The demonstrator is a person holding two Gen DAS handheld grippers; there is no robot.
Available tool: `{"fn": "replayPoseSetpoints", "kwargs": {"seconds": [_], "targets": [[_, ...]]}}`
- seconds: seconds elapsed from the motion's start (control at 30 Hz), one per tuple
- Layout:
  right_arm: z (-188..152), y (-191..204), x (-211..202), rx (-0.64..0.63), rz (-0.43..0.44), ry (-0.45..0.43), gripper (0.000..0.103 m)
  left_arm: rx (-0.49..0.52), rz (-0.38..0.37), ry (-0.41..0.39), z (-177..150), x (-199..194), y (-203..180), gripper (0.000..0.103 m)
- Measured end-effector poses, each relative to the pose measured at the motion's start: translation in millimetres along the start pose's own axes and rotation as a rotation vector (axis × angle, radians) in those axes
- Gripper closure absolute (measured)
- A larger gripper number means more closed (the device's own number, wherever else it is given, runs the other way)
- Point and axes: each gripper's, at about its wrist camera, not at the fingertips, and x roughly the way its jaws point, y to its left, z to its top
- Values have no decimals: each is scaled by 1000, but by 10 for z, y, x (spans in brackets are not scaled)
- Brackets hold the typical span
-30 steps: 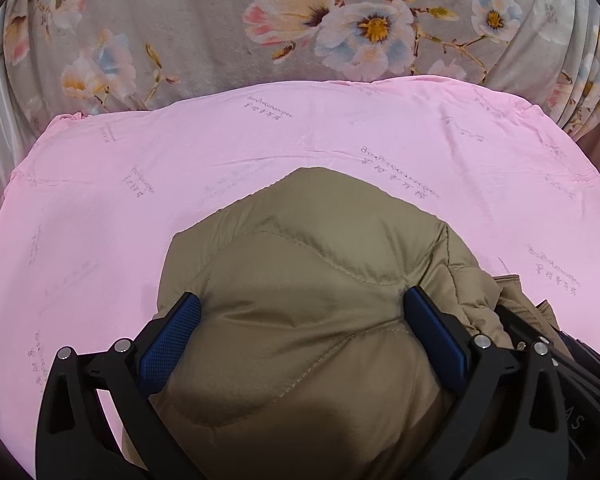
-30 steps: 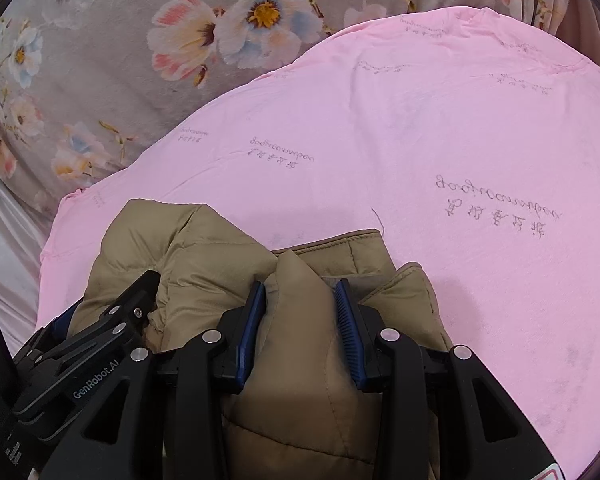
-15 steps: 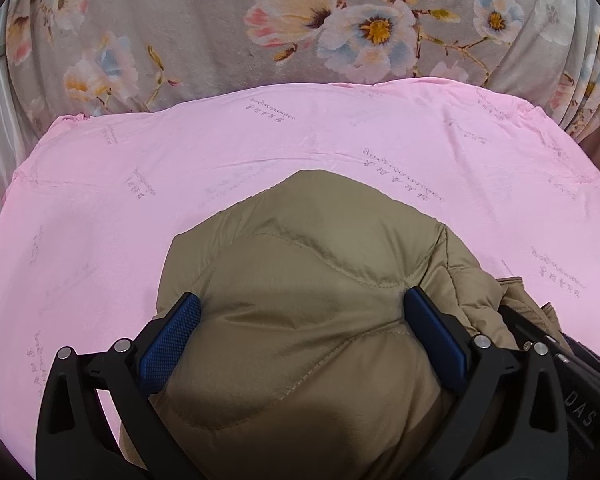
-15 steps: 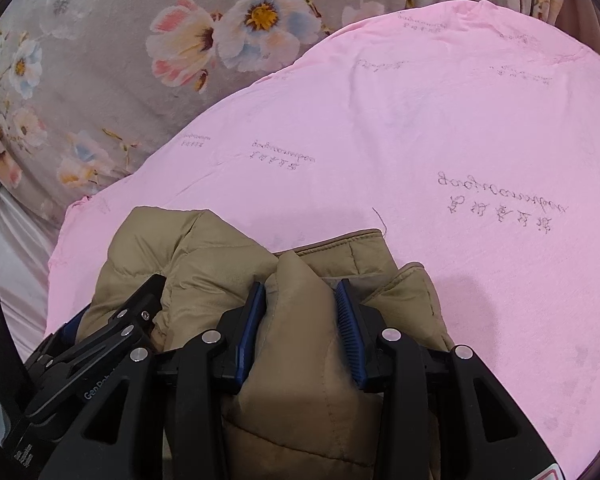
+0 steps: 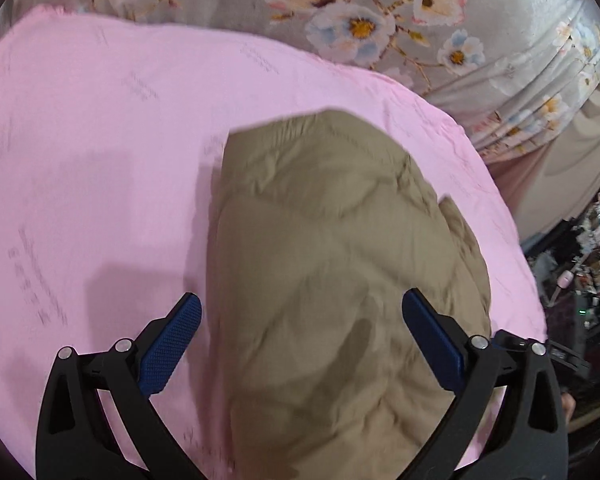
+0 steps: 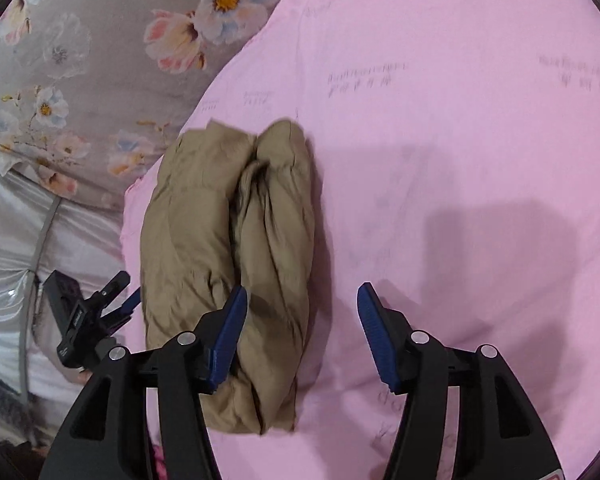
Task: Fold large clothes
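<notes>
The folded tan padded jacket (image 6: 228, 264) is lying on the pink sheet (image 6: 440, 160). The right gripper (image 6: 302, 336) jaws are being opened, gripping nothing. The left gripper (image 5: 300, 344) jaws are being held wide, straddling the jacket without pressing it.

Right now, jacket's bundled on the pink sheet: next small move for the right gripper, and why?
Probably back the right gripper straight off. Its jaws are opening and hold only bare pink sheet between them; the folded tan jacket lies on the sheet beside the inner finger, looking released. The left gripper also stands wide around the jacket without pinching it, so the fold looks finished.
</notes>
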Motion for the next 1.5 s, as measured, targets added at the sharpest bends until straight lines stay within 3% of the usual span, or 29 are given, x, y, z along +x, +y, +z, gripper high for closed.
{"fn": "replayPoseSetpoints", "kwargs": {"seconds": [0.1, 0.2, 0.27, 0.3, 0.53, 0.57, 0.63, 0.67, 0.73, 0.8, 0.9, 1.03, 1.2, 1.37, 1.5], "targets": [[-189, 18, 226, 1, 57, 62, 46, -21, -66, 61, -192, 64, 101, 5], [-267, 182, 319, -55, 35, 33, 41, -37, -94, 115, -320, 237, 138, 5], [-271, 246, 419, -49, 58, 42, 41, -81, -164, 150, -398, 372, 174, 5], [-267, 288, 479, -55, 62, 39, 41, -106, -191, 145, -420, 410, 181, 5], [-162, 444, 669, -80, 82, -9, 41, -78, -189, 87, -357, 510, 66, 5], [-151, 454, 691, -84, 95, -10, 46, -71, -189, 79, -340, 512, 55, 5], [-141, 499, 712, -102, 117, -25, 58, -44, -177, 44, -308, 483, 21, 11], [-136, 572, 698, -137, 107, -43, 67, -9, -160, 14, -282, 436, -23, 19], [-114, 794, 614, -219, 94, -98, 76, 49, -143, -38, -207, 322, -95, 31], [-68, 1017, 525, -280, 97, -153, 80, 75, -162, -72, -120, 218, -113, 40], [-3, 1391, 417, -382, 90, -232, 85, 127, -177, -148, 53, 13, -149, 45], [82, 1955, 303, -539, 78, -354, 86, 232, -148, -294, 329, -334, -274, 48], [324, 2489, 311, -657, 121, -438, 86, 276, -137, -440, 742, -734, -203, 48], [589, 2918, 580, -726, 156, -458, 86, 283, -79, -542, 1098, -950, 38, 48], [808, 3143, 985, -740, 174, -431, 85, 263, -44, -566, 1329, -906, 359, 47]]}}
